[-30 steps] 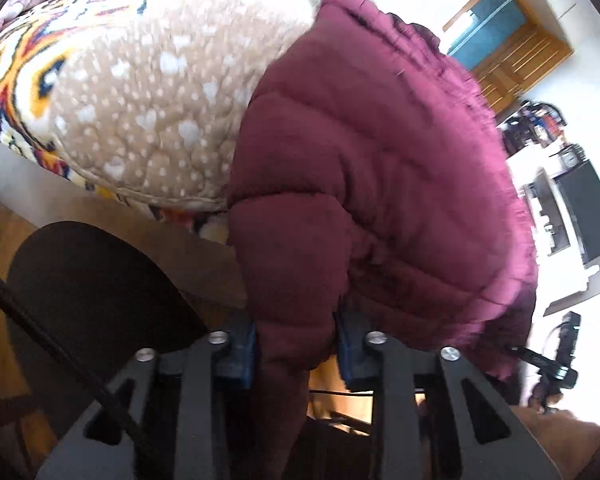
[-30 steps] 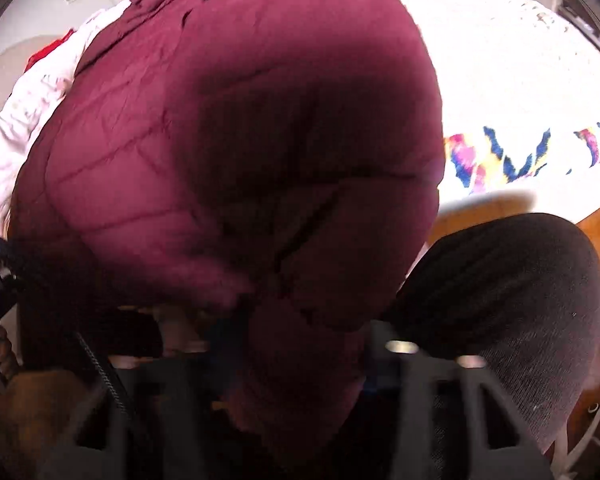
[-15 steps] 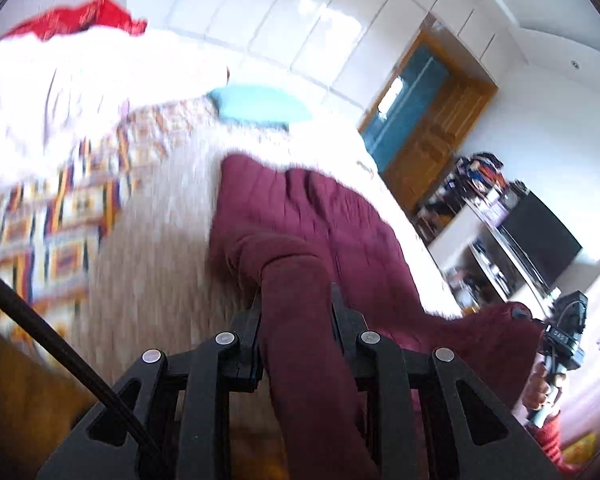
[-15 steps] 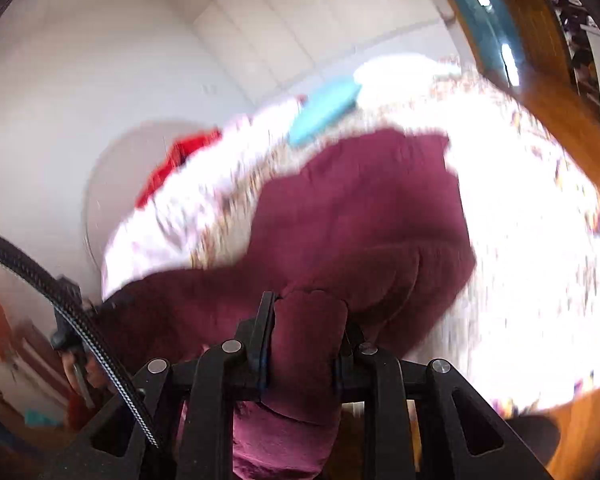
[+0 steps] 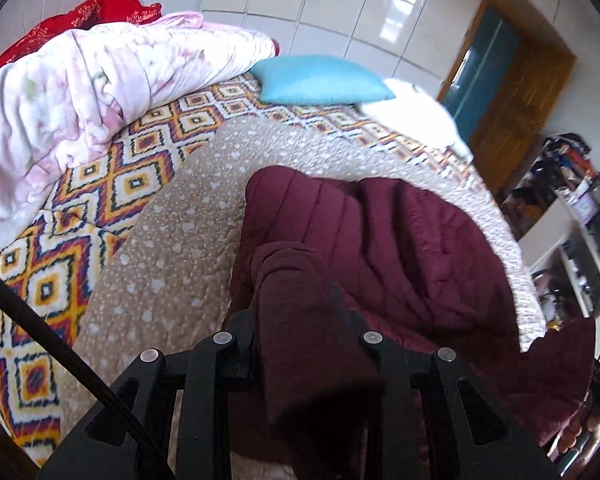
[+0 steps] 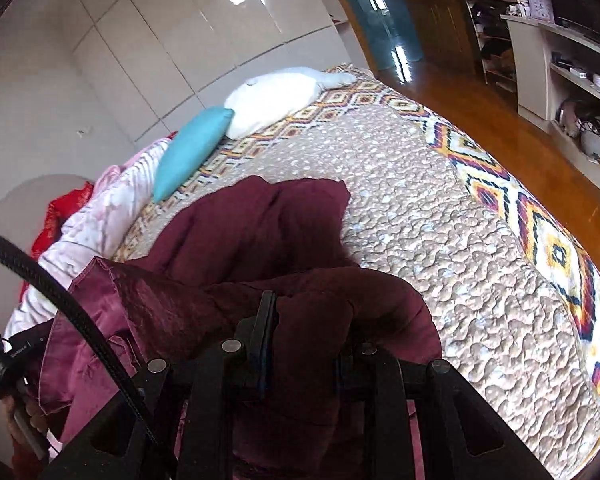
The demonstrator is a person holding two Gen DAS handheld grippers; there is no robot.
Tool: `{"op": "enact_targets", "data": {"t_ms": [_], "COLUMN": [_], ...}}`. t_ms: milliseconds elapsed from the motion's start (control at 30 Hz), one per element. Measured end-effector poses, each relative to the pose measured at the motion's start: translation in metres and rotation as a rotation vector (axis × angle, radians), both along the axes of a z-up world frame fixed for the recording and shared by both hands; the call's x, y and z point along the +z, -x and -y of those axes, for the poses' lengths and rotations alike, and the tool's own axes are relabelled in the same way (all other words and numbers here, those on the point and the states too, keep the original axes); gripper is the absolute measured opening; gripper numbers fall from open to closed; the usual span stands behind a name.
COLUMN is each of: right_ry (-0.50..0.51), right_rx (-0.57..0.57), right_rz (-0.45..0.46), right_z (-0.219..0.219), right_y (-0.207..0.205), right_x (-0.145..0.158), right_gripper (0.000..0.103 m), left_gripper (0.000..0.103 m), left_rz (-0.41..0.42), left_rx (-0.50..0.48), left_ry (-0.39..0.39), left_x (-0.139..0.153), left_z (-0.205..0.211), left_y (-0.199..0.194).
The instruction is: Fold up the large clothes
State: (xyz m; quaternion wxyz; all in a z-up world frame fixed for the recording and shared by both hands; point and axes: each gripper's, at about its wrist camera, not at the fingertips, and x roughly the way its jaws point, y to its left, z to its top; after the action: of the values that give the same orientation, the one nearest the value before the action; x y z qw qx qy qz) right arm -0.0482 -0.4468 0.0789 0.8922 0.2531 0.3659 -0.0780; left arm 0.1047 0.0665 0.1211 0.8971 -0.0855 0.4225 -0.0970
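A maroon quilted puffer jacket [image 5: 400, 248] lies spread on the bed, its far part flat on the tan spotted quilt [image 5: 188, 248] and its near edge lifted off the bed. The left tool [image 5: 296, 320] is clamped on a thick bunch of the jacket's near edge, the fabric filling the gap between its black fingers and spilling back over them. The right tool [image 6: 308, 328] grips another bunch of the same jacket [image 6: 260, 224] in the same way, with padded cloth pressed between its fingers. In the right wrist view the shiny plum lining [image 6: 92, 320] shows on the left, turned outward where the jacket hangs between the two grips.

Under the quilt runs a blanket with a diamond pattern [image 5: 60, 240] in orange, navy and white. At the far end of the bed a teal pillow [image 5: 320, 80] sits just beside a white pillow [image 6: 276, 96]. On the far left a rumpled pink floral duvet [image 5: 60, 100] is heaped, with red cloth [image 5: 88, 12] behind it. Past the bed on the right stand a wooden door [image 5: 516, 92] and cluttered shelves [image 6: 572, 80].
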Motion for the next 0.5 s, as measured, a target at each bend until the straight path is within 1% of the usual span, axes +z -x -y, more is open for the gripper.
{"op": "enact_targets", "data": {"t_ms": [33, 100, 133, 167, 267, 300, 333, 367, 433, 467, 500], "right_ry": [0.013, 0.044, 0.045, 0.032, -0.055, -0.098, -0.122, -0.163, -0.221, -0.257, -0.286], "right_rx": [-0.004, -0.016, -0.024, -0.038, -0.076, -0.077, -0.075, -0.074, -0.071, -0.067, -0.062], "right_rz": [-0.017, -0.066, -0.077, -0.09, -0.11, -0.105, -0.095, -0.069, -0.02, 0.009, 0.028], "right_z": [-0.002, -0.001, 0.001, 0.005, 0.019, 0.027, 0.03, 0.036, 0.039, 0.043, 0.045], "right_y": [-0.005, -0.028, -0.033, -0.04, -0.05, -0.054, -0.055, -0.055, -0.048, -0.046, -0.044], "right_x": [-0.006, -0.021, -0.028, -0.035, -0.052, -0.055, -0.056, -0.055, -0.047, -0.044, -0.042], "right_gripper": [0.024, 0.024, 0.024, 0.024, 0.025, 0.026, 0.026, 0.028, 0.034, 0.04, 0.049], "left_gripper": [0.028, 0.032, 0.036, 0.039, 0.047, 0.049, 0.056, 0.062, 0.068, 0.07, 0.07], "left_rz": [-0.013, -0.04, -0.05, -0.055, -0.037, -0.026, -0.016, -0.006, 0.01, 0.016, 0.021], "left_rx": [0.011, 0.044, 0.065, 0.076, 0.1, 0.104, 0.107, 0.107, 0.105, 0.101, 0.097], "left_ry": [-0.008, -0.01, -0.003, 0.008, 0.049, 0.057, 0.072, 0.099, 0.163, 0.195, 0.22], "left_x": [-0.008, -0.021, -0.025, -0.027, -0.023, -0.018, -0.013, -0.008, 0.003, 0.008, 0.013], "left_z": [0.004, 0.006, 0.004, 0.003, -0.004, -0.006, -0.008, -0.012, -0.019, -0.023, -0.026], "left_y": [-0.009, -0.026, -0.034, -0.04, -0.056, -0.059, -0.062, -0.063, -0.062, -0.061, -0.06]}}
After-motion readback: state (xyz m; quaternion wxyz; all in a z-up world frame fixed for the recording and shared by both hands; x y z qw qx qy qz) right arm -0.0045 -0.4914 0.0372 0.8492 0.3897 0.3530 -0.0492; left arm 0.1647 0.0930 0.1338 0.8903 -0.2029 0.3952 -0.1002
